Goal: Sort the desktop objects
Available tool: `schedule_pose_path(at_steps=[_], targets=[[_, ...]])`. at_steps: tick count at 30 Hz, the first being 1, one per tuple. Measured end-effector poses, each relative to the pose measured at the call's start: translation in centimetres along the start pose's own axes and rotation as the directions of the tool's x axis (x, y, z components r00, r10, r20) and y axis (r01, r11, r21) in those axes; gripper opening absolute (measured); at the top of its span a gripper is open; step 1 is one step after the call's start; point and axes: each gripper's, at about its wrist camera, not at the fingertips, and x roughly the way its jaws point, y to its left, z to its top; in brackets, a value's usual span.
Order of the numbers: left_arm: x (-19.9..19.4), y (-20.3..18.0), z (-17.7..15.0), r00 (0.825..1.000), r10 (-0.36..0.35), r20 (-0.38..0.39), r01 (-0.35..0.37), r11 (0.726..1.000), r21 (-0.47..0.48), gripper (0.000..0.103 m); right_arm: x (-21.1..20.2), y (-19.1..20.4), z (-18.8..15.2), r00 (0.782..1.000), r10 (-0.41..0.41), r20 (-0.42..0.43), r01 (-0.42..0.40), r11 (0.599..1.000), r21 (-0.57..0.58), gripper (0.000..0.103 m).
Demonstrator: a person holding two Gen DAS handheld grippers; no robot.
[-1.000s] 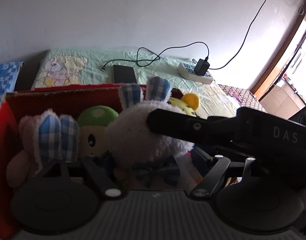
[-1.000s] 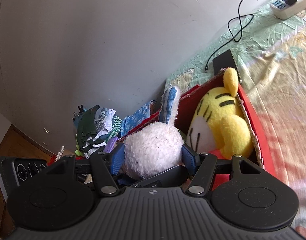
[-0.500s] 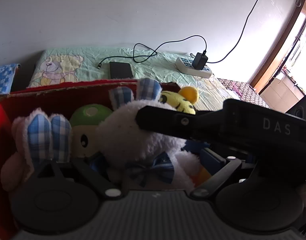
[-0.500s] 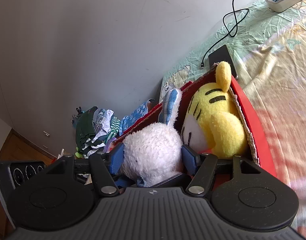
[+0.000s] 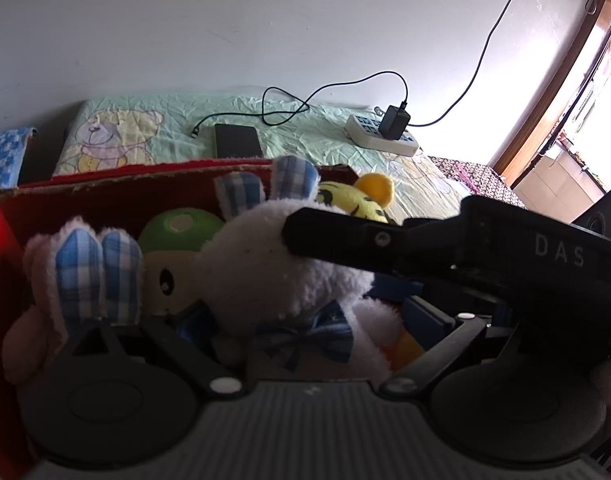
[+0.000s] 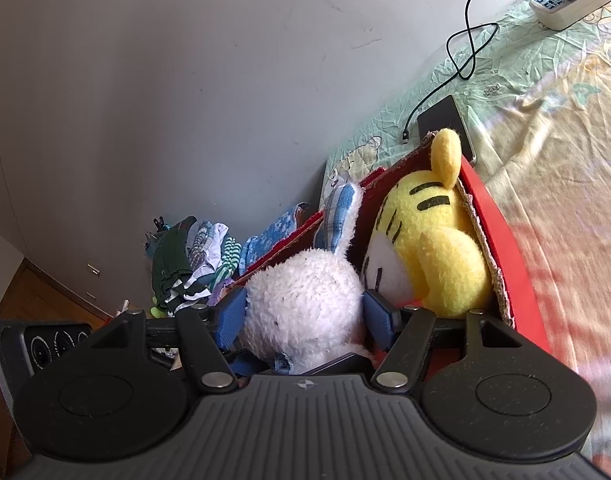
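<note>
- My right gripper (image 6: 303, 314) is clenched on the white plush rabbit (image 6: 305, 304), blue pads against both sides of its head.
- The rabbit sits inside the red cardboard box (image 6: 505, 240), ears pointing away from me, touching the yellow tiger plush (image 6: 433, 240).
- My left gripper (image 5: 301, 320) is spread wide, holding nothing, just beside the rabbit.

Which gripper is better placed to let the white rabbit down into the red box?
Right. The right gripper has its blue fingers on both sides of the white rabbit, over the red box. The left gripper holds nothing visible.

white rabbit (image 6: 305, 304) with blue-checked ears, yellow black-striped tiger (image 6: 433, 248), red box (image 6: 501, 240)
</note>
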Motion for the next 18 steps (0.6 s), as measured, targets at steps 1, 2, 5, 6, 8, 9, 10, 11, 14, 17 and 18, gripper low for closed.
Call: schedule_pose_path(at_steps=[1, 2, 5, 6, 8, 9, 10, 11, 14, 17, 18], targets=[[-0.1, 0.0, 0.0, 1.0, 0.001, 0.001, -0.001, 1.0, 0.003, 0.098, -0.1, 0.1, 0.0, 1.0, -0.003, 0.003, 0.003, 1.0, -0.004, 0.066], [-0.2, 0.1, 0.0, 1.0, 0.004, 0.004, -0.004, 1.0, 0.006, 0.098, -0.2, 0.1, 0.0, 1.0, -0.006, 0.007, 0.006, 1.0, -0.011, 0.066], [-0.9, 0.4, 0.0, 0.998, 0.058, 0.031, -0.058, 0.998, 0.008, 0.099, -0.4, 0.2, 0.1, 1.0, -0.014, 0.018, 0.014, 1.0, -0.025, 0.065], [-1.0, 0.7, 0.0, 0.996, 0.078, 0.034, -0.078, 0.997, 0.001, 0.099, -0.4, 0.2, 0.1, 1.0, -0.015, 0.019, 0.016, 1.0, -0.027, 0.065], [-1.1, 1.9, 0.1, 0.998, 0.064, 0.02, -0.063, 0.997, -0.04, 0.099, -0.4, 0.2, 0.1, 1.0, -0.018, 0.022, 0.019, 0.999, -0.03, 0.065], [-1.3, 2.4, 0.1, 0.999, 0.048, 0.022, -0.046, 0.997, -0.061, 0.099, -0.4, 0.2, 0.1, 1.0, -0.019, 0.025, 0.02, 0.999, -0.032, 0.065], [-1.5, 2.7, 0.1, 0.999, 0.038, 0.028, -0.036, 0.997, -0.072, 0.098, -0.5, 0.3, 0.1, 0.999, -0.022, 0.031, 0.023, 0.999, -0.035, 0.065], [-1.7, 2.8, 0.1, 0.999, 0.035, 0.032, -0.032, 0.997, -0.076, 0.098, -0.6, 0.3, 0.1, 0.999, -0.025, 0.039, 0.026, 0.999, -0.04, 0.065], [-1.6, 2.6, 0.0, 0.998, 0.042, 0.035, -0.04, 0.997, -0.07, 0.098, -0.9, 0.5, 0.2, 0.998, -0.037, 0.057, 0.041, 0.997, -0.067, 0.064], [-1.2, 2.2, 0.0, 0.998, 0.057, 0.032, -0.056, 0.997, -0.058, 0.098, -1.1, 0.5, 0.1, 0.997, -0.04, 0.059, 0.045, 0.995, -0.085, 0.061], [-1.2, 2.2, 0.0, 0.998, 0.06, 0.029, -0.058, 0.997, -0.056, 0.098, -1.2, 0.5, 0.0, 0.997, -0.041, 0.06, 0.046, 0.995, -0.088, 0.059]])
